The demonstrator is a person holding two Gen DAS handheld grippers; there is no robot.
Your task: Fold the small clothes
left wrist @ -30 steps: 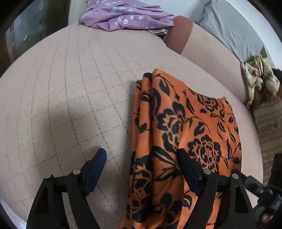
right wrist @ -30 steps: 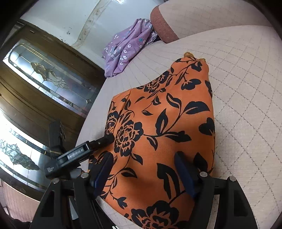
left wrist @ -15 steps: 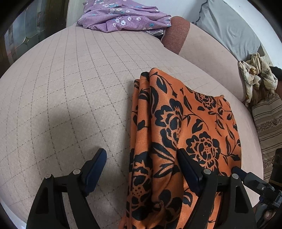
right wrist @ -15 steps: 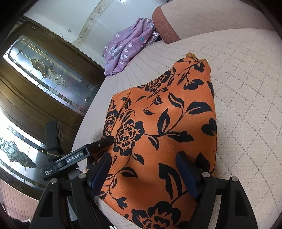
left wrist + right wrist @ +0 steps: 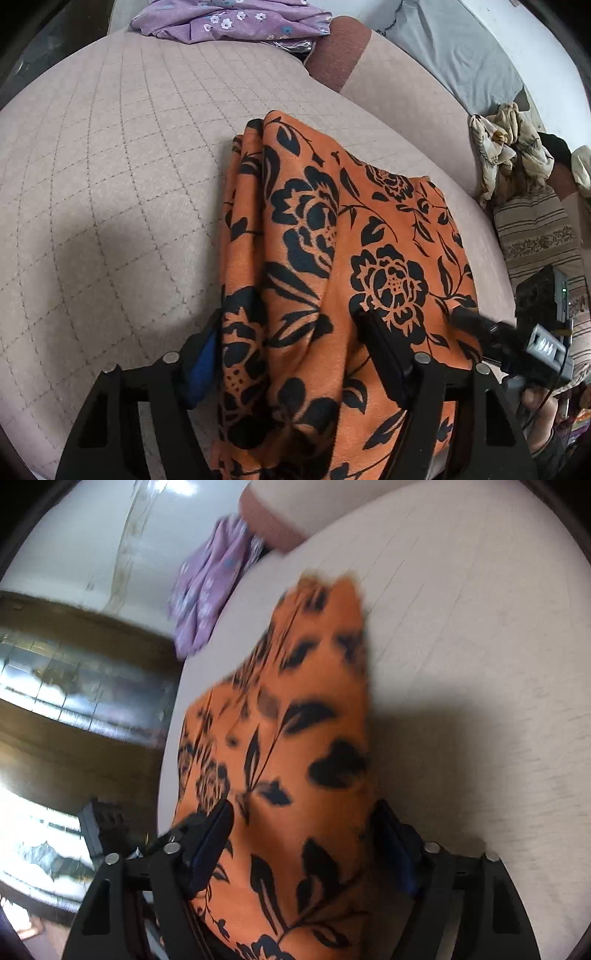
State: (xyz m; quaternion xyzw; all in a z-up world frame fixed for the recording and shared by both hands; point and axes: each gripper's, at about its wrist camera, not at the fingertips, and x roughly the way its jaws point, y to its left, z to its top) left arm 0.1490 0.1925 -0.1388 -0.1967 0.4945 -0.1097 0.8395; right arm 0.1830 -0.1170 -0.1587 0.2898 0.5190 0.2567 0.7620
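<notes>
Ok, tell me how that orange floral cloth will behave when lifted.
The orange floral cloth is probably floppy: it lies in soft bunched folds. It looks thin and light, so free edges should droop. Its faint sheen hints it may slide between the fingers.

Orange garment [image 5: 332,258] splashed with black roses and leaves, beige grid-stitched cushion [image 5: 110,184] beneath, purple cloth [image 5: 229,18] dotted with white flowers.

A beige quilted sofa seat [image 5: 122,192] carries an orange floral garment [image 5: 332,258] between the left claw's [image 5: 291,354] fingers and a purple floral garment [image 5: 229,18] far ahead.
</notes>
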